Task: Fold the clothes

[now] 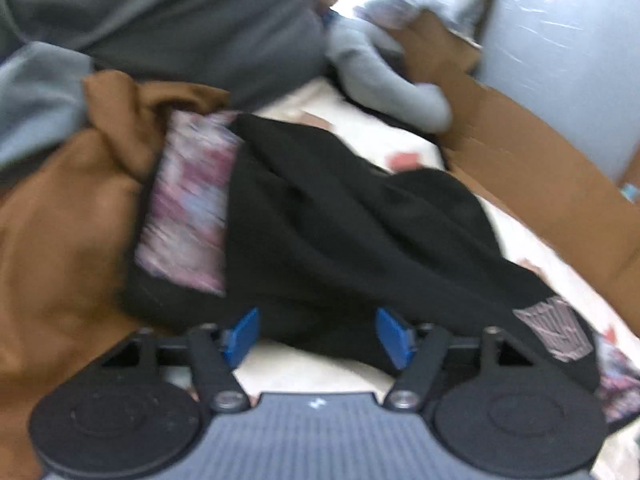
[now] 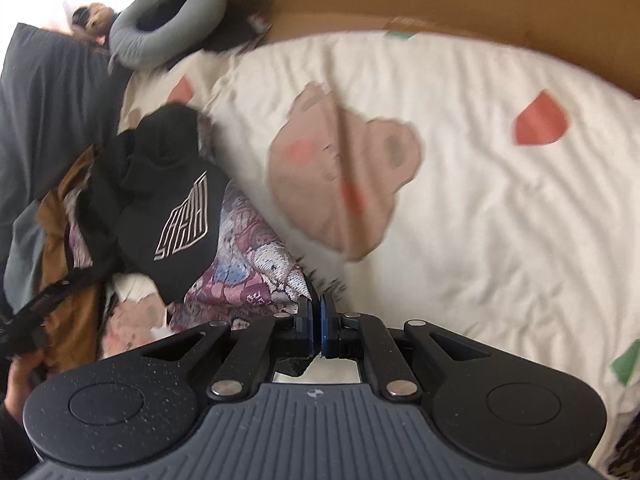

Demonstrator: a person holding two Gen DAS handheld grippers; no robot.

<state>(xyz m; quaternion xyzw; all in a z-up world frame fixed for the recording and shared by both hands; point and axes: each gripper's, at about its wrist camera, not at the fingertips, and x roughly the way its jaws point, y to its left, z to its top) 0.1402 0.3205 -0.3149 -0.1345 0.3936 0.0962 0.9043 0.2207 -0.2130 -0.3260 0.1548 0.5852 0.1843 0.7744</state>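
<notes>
I am between garments, I judge: the fold itself has not begun, and I am at the picking-up. My left gripper [image 1: 318,330] stands wide, its blue pads [image 1: 242,330] apart with nothing between them, just above the near edge of the black top [image 1: 340,232]. My right gripper [image 2: 316,320] is closed tight, pads together; a dark scrap of cloth shows right behind them, but I cannot tell whether it is pinched or only lying underneath.

The black top lies crumpled on the sheet [image 2: 480,200] at the edge of the heap, a pale line logo [image 2: 184,216] on one flap. Under it sits a purple patterned piece [image 2: 248,264], and beside both a brown garment [image 1: 60,220], with a grey one [image 1: 180,20] behind. A cardboard wall [image 1: 540,168] runs along the far side of the bed.

The next move, as I see it, calls for lowering the left pads onto one layer of black hem (not the purple cloth below it), closing, then drawing it out onto the bare sheet to spread flat. The cloth looks thick and soft; it is bunched in deep folds, so a seam will be hard to find.
</notes>
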